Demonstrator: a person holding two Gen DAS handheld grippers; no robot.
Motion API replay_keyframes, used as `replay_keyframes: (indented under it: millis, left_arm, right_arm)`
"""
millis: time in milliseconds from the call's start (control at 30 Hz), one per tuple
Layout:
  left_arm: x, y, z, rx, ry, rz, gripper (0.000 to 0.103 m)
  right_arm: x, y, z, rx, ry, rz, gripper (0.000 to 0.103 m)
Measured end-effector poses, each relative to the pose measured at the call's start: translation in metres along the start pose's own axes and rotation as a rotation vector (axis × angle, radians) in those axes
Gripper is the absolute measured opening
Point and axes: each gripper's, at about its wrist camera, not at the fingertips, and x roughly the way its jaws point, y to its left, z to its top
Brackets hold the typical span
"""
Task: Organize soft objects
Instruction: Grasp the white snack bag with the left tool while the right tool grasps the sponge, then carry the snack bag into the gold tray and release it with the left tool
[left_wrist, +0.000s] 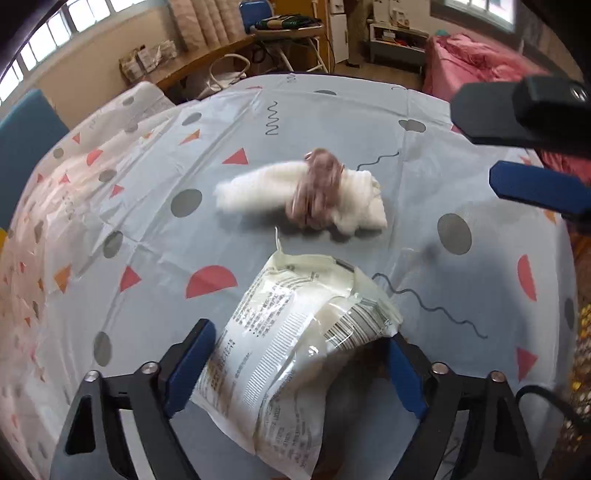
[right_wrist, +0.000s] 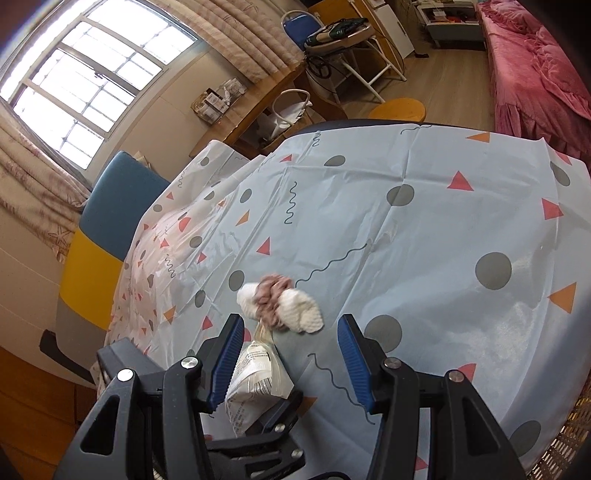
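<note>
pale blue plastic tablecloth (left_wrist: 332, 122) printed with grey dots, coral triangles and dark squiggles covers the table on which i work. near its middle lies a white knitted cloth roll (left_wrist: 255, 190) bound around its waist by a dusty-pink fabric scrunchie (left_wrist: 317, 186); the bundle rests flat on the cloth, apart from both of my claws, and is slightly blurred in both views.

my left gripper (left_wrist: 299, 373) points steeply downward with a crinkled white plastic packet (left_wrist: 291, 347) printed with small text and a barcode lying between its blue-padded fingers (left_wrist: 190, 363). the left pad lies against the packet's edge; the right pad is partly hidden behind the wrapper, so i cannot tell whether the packet is truly pinched or merely lies between the fingers. the packet's upper end reaches toward the bundle without touching it.

my right gripper (right_wrist: 291, 363) hovers above the table, its ribbed blue pads (right_wrist: 351, 360) parted with nothing between them but the tablecloth seen beyond. in the right wrist view the packet and my left gripper appear just below and to the left of it, the bundle just ahead.

in the room behind stand a pink bedspread (right_wrist: 535, 62) and a bright window (right_wrist: 92, 74).
</note>
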Motion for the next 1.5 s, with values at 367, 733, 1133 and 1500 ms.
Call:
replay_keyframes:
  millis: [367, 733, 1133, 1500]
  left_arm:
    - [-0.029, 0.001, -0.049, -0.216, 0.007, 0.029, 0.062]
    - [-0.067, -0.003, -0.131, -0.397, -0.015, 0.105, 0.063]
    - [-0.067, 0.001, -0.141, -0.461, -0.08, 0.096, 0.064]
    - [-0.08, -0.004, -0.156, -0.489, -0.085, 0.115, 0.061]
  right_arm:
    - [0.003, -0.005, 0.0, 0.029, 0.017, 0.016, 0.053]
    - [0.029, 0.029, 0.003, -0.188, 0.163, -0.031, 0.053]
    - [0.126, 0.06, 0.018, -0.574, 0.315, -0.279, 0.048]
    - [0.112, 0.077, -0.041, -0.597, 0.459, -0.218, 0.027]
